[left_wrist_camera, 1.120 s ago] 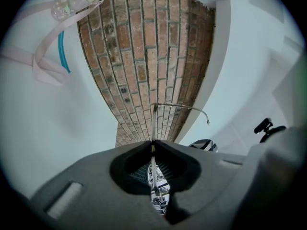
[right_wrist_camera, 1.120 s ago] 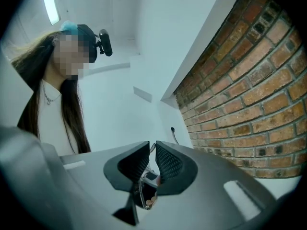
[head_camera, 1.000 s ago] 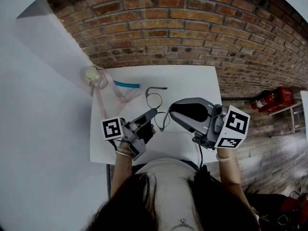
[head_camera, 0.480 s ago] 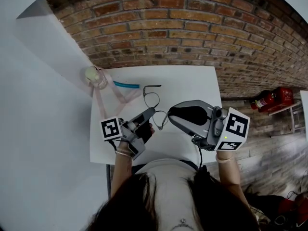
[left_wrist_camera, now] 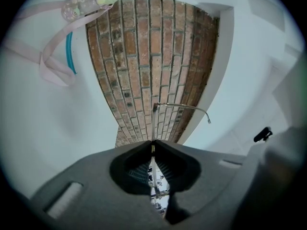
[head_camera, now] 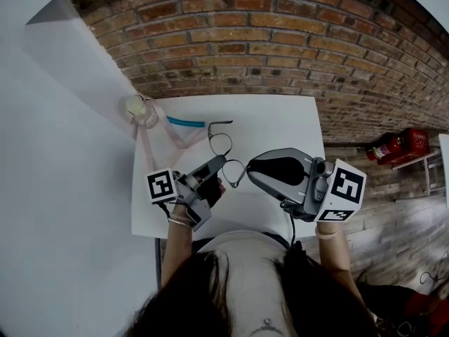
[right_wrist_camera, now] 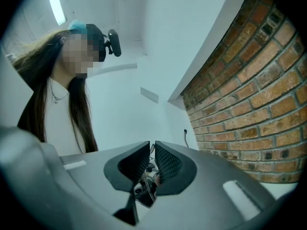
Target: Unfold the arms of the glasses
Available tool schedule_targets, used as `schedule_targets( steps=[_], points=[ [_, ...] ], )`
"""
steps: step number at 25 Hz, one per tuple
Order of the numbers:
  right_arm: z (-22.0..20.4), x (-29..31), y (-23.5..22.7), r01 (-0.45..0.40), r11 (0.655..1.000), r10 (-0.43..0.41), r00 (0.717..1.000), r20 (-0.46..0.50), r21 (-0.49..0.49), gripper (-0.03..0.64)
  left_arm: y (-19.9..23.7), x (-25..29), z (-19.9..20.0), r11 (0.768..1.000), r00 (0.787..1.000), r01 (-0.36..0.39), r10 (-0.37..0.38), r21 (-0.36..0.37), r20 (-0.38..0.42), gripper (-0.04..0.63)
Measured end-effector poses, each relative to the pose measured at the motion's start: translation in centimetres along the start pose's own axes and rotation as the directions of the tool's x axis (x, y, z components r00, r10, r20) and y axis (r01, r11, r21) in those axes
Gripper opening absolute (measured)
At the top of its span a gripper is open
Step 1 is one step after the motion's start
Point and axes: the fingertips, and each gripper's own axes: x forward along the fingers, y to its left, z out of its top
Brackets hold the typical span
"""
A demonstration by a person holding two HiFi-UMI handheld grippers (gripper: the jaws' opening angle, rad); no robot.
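White desk (head_camera: 280, 121) against a brick wall (head_camera: 280, 48); at frame centre the glasses (head_camera: 223, 144) hang between left tool (head_camera: 222, 162), pinched on the frame, and right tool (head_camera: 248, 171), closed narrow on the other end, both level

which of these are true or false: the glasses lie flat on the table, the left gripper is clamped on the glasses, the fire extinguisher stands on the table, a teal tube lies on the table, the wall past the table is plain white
1. The glasses lie flat on the table: false. The glasses are held up between the left gripper and the right gripper.
2. The left gripper is clamped on the glasses: true. Its jaws are shut on the thin frame.
3. The fire extinguisher stands on the table: false. The fire extinguisher is off to the right of the table.
4. A teal tube lies on the table: true. The teal tube lies near the far left corner.
5. The wall past the table is plain white: false. The wall is bare brick.
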Motion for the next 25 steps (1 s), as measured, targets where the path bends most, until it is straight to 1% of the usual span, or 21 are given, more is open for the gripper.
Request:
schedule_targets(
  steps=[18,25],
  points=[
    [-0.28,-0.31,0.93,-0.026,1.000,0.026,1.000,-0.005,-0.011,0.031,0.07,-0.03,0.36,1.000,1.000,0.006,-0.005,-0.006,0.011,0.023],
    [0.07,-0.54,0.61,-0.007,1.000,0.008,1.000,0.019,-0.015,0.031,-0.22,0.03,0.11,1.000,1.000,0.021,-0.021,0.003,-0.002,0.023]
  ],
)
